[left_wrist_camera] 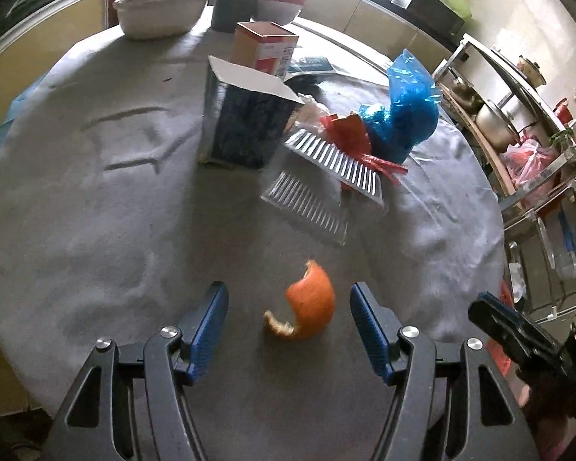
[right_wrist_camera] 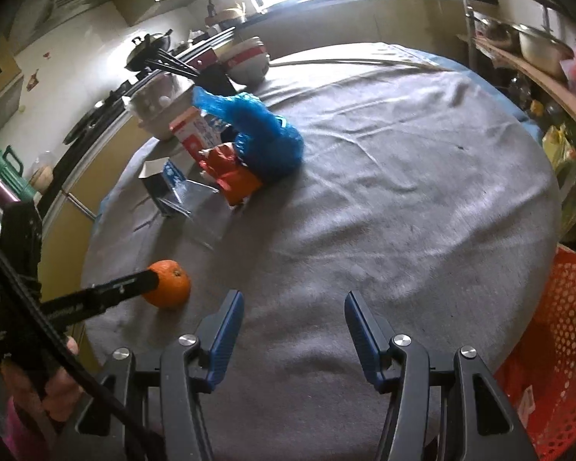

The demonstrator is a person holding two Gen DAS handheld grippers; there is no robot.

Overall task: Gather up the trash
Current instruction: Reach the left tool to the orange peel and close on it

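Note:
A curled orange peel (left_wrist_camera: pixel 313 307) lies on the grey tablecloth (left_wrist_camera: pixel 96 211), and my left gripper (left_wrist_camera: pixel 288 292) stands open around it. Its blue pads (left_wrist_camera: pixel 211 315) are apart from the peel on both sides. The right wrist view shows the same peel (right_wrist_camera: pixel 171 282) with a left finger (right_wrist_camera: pixel 111 294) beside it. My right gripper (right_wrist_camera: pixel 293 301) is open over bare cloth with nothing between its fingers. Further back lie a blue plastic bag (left_wrist_camera: pixel 403 115), a red wrapper (left_wrist_camera: pixel 349 134) and a clear ribbed plastic tray (left_wrist_camera: pixel 326 180).
A dark open box (left_wrist_camera: pixel 245 126) and a red-and-white carton (left_wrist_camera: pixel 265 46) stand behind the trash, with bowls (left_wrist_camera: pixel 157 11) at the far edge. A red mesh basket (right_wrist_camera: pixel 549 345) sits below the table's right edge. Shelves with pots (left_wrist_camera: pixel 495 123) stand to the right.

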